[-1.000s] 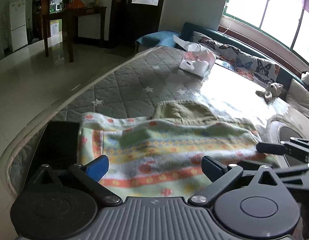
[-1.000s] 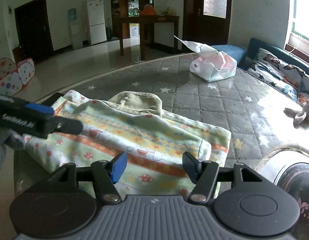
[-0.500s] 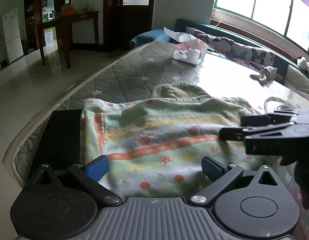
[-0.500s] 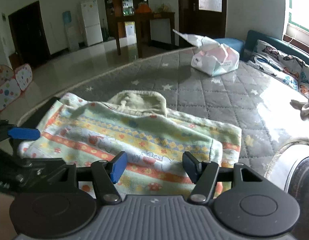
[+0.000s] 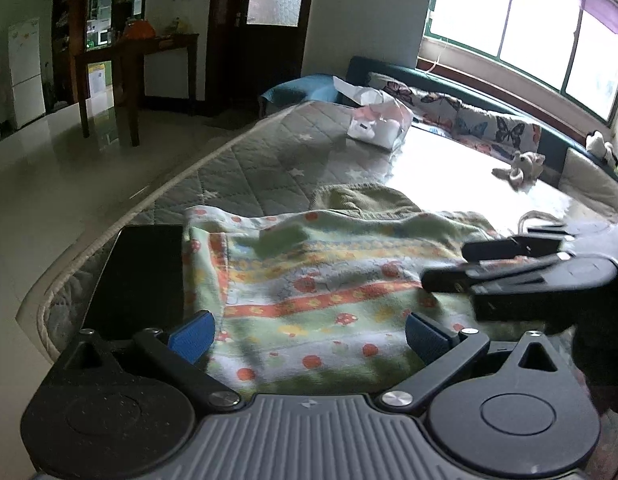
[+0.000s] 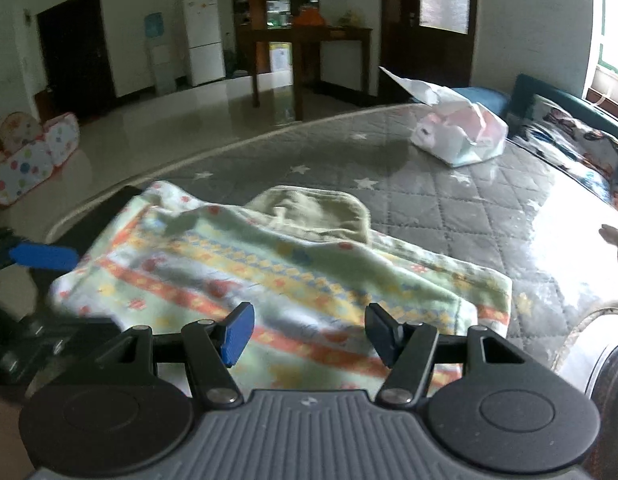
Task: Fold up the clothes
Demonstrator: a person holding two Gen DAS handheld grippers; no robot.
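A folded pale-green garment with orange, yellow and red patterned bands lies near the front edge of a grey quilted mattress. An olive knitted piece pokes out from under its far side. My left gripper hangs open just above the garment's near left part, nothing between its blue pads. My right gripper is open over the near right part of the garment, also empty. The right gripper's fingers reach across the garment in the left wrist view. A blue fingertip of the left gripper shows at the garment's left edge.
A black flat object lies on the mattress left of the garment. A white and pink bag sits farther back. Butterfly-print cushions and a small plush toy line the window side. A wooden table and a fridge stand on the floor beyond.
Both grippers have drawn nearer over the garment, which now fills more of each view. The right gripper's fingers have slid further in across the garment in the left wrist view.
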